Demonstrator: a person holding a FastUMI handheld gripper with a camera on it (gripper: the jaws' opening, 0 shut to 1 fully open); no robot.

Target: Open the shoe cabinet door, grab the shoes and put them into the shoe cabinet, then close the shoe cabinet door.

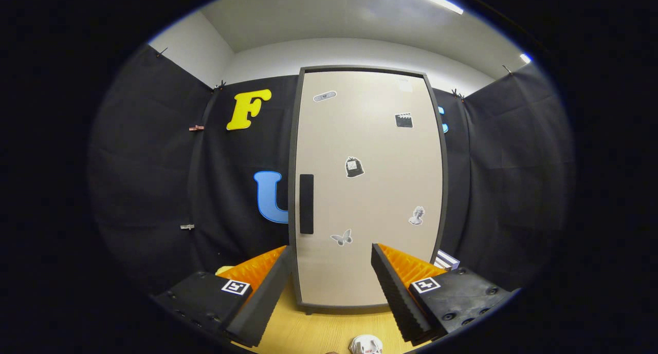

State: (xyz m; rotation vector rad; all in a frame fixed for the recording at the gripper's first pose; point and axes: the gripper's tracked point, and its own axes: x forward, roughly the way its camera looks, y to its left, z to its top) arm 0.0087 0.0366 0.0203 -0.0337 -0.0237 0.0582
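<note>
A tall shoe cabinet [367,112] stands upright on the wooden tabletop [318,331], straight ahead beyond my fingers. Its beige door is shut, framed in dark grey, and carries several small stickers. A black vertical handle [306,204] sits by the door's left edge. My gripper [331,261] is open, nothing between its fingers, aimed at the door's lower part and a short way from it. A white shoe [366,345] peeks up on the table just below and between the fingers, mostly hidden.
Black cloth walls close the booth behind and on both sides of the cabinet. A striped black-and-white object [446,260] lies by the cabinet's lower right corner, behind the right finger. Something pale yellow [224,269] shows behind the left finger.
</note>
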